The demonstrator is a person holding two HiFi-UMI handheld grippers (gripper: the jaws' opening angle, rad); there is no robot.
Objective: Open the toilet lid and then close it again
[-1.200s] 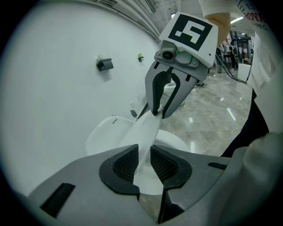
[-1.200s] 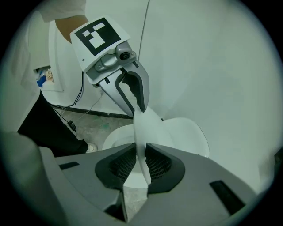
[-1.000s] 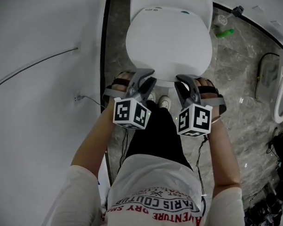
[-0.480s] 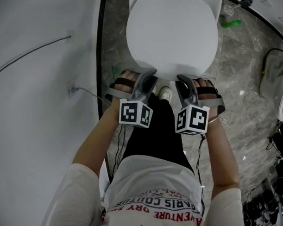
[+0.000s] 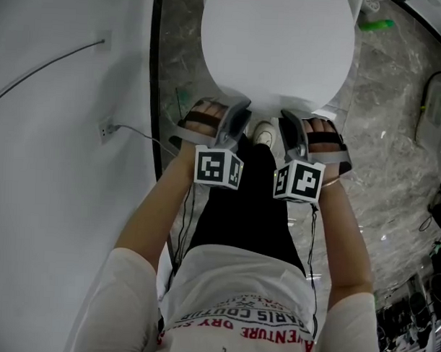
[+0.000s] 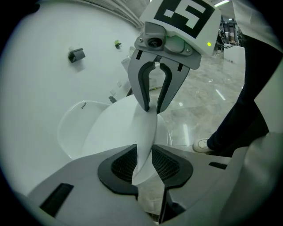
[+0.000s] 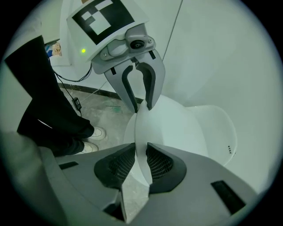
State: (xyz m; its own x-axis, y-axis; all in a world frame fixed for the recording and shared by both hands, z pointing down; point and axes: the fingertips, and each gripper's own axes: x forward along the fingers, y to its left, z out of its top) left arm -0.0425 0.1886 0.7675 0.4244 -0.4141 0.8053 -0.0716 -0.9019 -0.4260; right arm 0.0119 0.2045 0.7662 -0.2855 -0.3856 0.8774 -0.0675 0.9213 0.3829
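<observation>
Gripping near rim of toilet lid at 7 o'clock with left claw, jaws just eased wider, pads on rim. Pinching same rim at 5 o'clock with right claw, narrow. Beyond at 12 o'clock, lid part-raised over seat; green item at 1 o'clock.

The head view was dim and flat, its colours washed toward grey. The smooth white plastic toilet lid was the brightest area, blown out to a nearly featureless patch. The polished grey veined marble floor carried a few small glints. Both gripper views were fisheye, with black rounded corners, lines bowed toward the edges, and the closest parts soft. In the left gripper view, pale streaks of glare lay across the floor. The right gripper view had a greenish cast and looked darker on its left side.
</observation>
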